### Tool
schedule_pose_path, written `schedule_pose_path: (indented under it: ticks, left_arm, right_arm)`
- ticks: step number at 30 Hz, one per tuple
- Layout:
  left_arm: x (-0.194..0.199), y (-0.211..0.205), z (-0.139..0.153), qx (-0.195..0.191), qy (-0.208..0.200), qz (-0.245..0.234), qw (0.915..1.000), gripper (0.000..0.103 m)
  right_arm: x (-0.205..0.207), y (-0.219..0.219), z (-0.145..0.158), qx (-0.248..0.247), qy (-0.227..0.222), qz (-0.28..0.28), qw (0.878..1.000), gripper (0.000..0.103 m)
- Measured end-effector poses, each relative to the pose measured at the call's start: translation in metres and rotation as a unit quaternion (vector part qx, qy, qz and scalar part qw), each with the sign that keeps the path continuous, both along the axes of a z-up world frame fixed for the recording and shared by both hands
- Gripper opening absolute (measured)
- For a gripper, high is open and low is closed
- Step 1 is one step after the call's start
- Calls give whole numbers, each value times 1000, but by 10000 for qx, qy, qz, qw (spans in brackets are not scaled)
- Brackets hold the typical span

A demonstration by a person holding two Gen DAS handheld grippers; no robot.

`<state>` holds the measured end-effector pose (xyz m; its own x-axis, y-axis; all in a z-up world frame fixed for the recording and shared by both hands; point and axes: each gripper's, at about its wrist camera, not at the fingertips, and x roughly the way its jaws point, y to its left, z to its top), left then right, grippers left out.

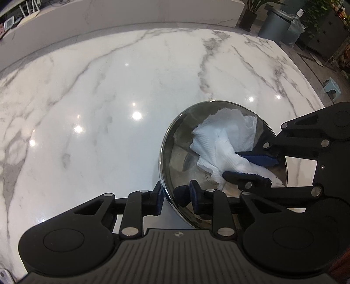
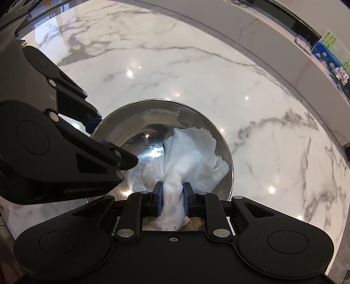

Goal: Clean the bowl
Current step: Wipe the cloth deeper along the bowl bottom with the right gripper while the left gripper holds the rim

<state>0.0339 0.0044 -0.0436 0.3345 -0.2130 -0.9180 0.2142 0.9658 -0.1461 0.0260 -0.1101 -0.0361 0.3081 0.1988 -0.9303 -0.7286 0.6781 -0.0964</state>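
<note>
A shiny steel bowl (image 1: 175, 131) (image 2: 153, 113) stands on the marble counter. My left gripper (image 1: 176, 196) straddles its near rim, one blue pad outside and one inside, both against the wall. In the right wrist view the left gripper (image 2: 113, 142) comes in from the left over that rim. A crumpled white paper towel (image 1: 223, 135) (image 2: 192, 157) lies inside the bowl. My right gripper (image 2: 171, 201) (image 1: 240, 166) is shut on a bunched end of the towel, low inside the bowl.
The white marble counter (image 1: 109, 98) (image 2: 251, 91) spreads around the bowl. A raised marble ledge (image 1: 131, 13) runs along the back. Beyond the counter's far right corner stand a grey bin (image 1: 275, 24), a potted plant (image 1: 249, 17) and a pale blue stool (image 1: 331, 86).
</note>
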Motion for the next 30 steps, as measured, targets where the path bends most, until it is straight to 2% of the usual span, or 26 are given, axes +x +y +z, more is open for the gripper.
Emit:
schedule_pose_path:
  ticks: [3, 6, 8, 18, 23, 30]
  left_arm:
    - [1, -1, 0, 60, -61, -12, 10000, 18]
    - [2, -2, 0, 91, -100, -29, 9999, 18]
    - [2, -3, 0, 124, -128, -51, 9998, 18]
    - [0, -7, 5, 366, -334, -165, 9986, 15]
    - [1, -5, 5, 409, -355, -114, 9985, 15]
    - [1, -2, 5, 301, -314, -9, 9991, 15]
  right_arm:
    - [0, -1, 1, 107, 84, -14, 9999, 18]
    - [0, 0, 3, 527, 426, 83, 9977, 18]
    - [-3, 3, 3, 619, 511, 172, 9966, 18]
    - [-10, 8, 2, 198, 223, 313, 9991, 17]
    - [-5, 1, 5, -73, -158, 62, 9998, 18]
    - [2, -4, 3, 15, -66, -74, 9999, 18]
